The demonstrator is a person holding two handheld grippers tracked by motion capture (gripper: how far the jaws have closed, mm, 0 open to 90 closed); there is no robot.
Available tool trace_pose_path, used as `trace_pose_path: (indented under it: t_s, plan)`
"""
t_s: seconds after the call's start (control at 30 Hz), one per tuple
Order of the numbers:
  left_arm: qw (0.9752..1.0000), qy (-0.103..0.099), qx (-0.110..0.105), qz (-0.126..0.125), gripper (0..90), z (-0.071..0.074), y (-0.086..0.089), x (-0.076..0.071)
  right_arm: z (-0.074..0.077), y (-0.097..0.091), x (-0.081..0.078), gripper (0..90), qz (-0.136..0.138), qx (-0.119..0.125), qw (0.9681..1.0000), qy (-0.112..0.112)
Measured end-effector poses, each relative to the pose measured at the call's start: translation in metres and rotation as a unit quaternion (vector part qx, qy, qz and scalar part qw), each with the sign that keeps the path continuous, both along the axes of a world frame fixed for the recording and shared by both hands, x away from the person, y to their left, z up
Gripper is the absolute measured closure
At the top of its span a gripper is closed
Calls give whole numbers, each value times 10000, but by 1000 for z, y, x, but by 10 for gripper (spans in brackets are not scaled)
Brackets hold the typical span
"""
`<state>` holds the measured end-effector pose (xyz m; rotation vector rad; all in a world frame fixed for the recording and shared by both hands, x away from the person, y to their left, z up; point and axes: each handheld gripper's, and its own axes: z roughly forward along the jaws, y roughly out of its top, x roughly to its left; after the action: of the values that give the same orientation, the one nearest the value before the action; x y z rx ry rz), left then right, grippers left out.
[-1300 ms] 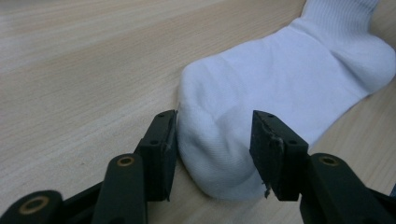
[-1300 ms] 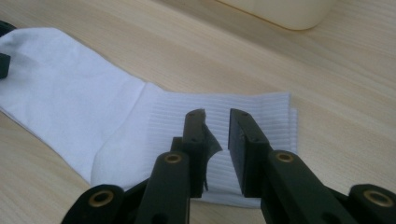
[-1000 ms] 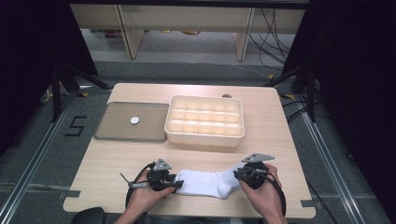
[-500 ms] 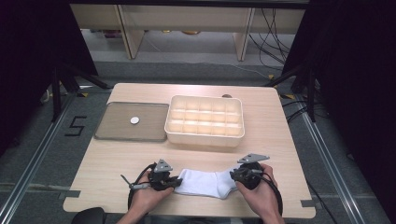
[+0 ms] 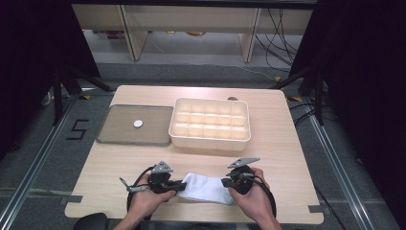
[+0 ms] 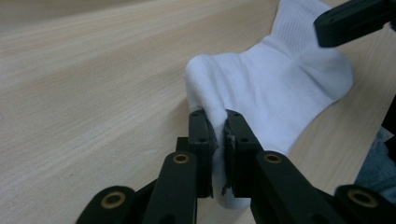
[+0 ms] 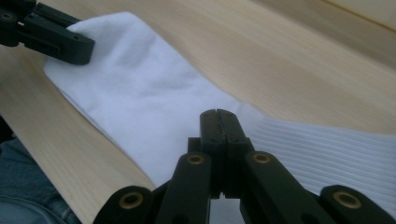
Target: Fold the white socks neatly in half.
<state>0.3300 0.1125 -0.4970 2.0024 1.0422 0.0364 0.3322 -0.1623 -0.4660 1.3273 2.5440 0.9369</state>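
High view: a white sock [image 5: 207, 188] lies flat on the near edge of the wooden table [image 5: 282, 148], stretched between the person's two hands. At its left end the left gripper [image 5: 178, 186] pinches the toe; in the left gripper view a fold of the sock [image 6: 280, 88] is bunched up and squeezed between the two black jaws, which have closed onto it within the last second. At the sock's right end sits the right gripper [image 5: 226, 182]. In the right gripper view its jaws are pressed tight together, having just been closing, with their tips over the sock [image 7: 154, 107] beside the ribbed cuff; whether any fabric is caught between them I cannot tell. Farther back, mid-table, stands a cream compartment tray [image 5: 209, 142], and just left of it a flat grey lid [image 5: 119, 135] with a small white disc [image 5: 138, 123] on it.
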Motion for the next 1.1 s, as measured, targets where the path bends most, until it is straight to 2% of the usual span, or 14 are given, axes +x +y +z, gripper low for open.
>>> trace_pose_path:
  t_s: [0.07, 0.17, 0.2, 0.27, 0.43, 0.5, 0.57, 0.6, 0.7, 0.77, 0.8, 1.03, 1.07, 1.1]
  plan:
    - [10000, -4, -25, -51, 825, 1, 0, 0, -1, 3, 1, 900, 68, -6, 10000, 22]
    - [10000, -1, -77, -33, 824, 5, 0, 0, -8, 15, 6, 900, 210, 37, 9994, 280]
    - [10000, -1, -77, -33, 824, 5, 0, 0, -8, 17, 6, 900, 176, 23, 9991, 380]
    - [9999, -4, -125, -77, 824, 6, 1, 0, -10, 19, 7, 900, 217, 0, 9991, 369]
    - [9997, -40, -216, -129, 824, 11, 1, 1, -18, 31, 6, 900, 218, 48, 9973, 703]
    - [9997, -36, -225, -79, 824, 13, 1, 0, -21, 34, 6, 900, 366, 64, 9976, 588]
    - [9994, -23, -319, -139, 824, 13, 1, 1, -22, 37, 6, 900, 378, 67, 9972, 645]
    - [9993, -21, -351, -116, 824, 14, 1, 1, -22, 39, 4, 900, 253, 63, 9966, 781]
    - [9990, -8, -393, -189, 824, 16, 1, 1, -23, 41, 5, 900, 238, 68, 9961, 842]
    - [9989, -23, -444, -177, 824, 18, 0, 2, -25, 42, 6, 900, 259, 59, 9967, 769]
    - [9986, -12, -479, -207, 824, 19, -1, 2, -25, 43, 6, 900, 189, 63, 9961, 865]
    - [9979, 31, -581, -287, 824, 25, -3, 5, -27, 47, 7, 900, 187, 144, 9962, 838]
    - [9979, -20, -621, -204, 824, 25, -5, 4, -28, 48, 8, 900, 249, 167, 9965, 783]
    - [9978, 0, -602, -260, 824, 26, -4, 5, -27, 49, 7, 900, 150, 110, 9962, 852]
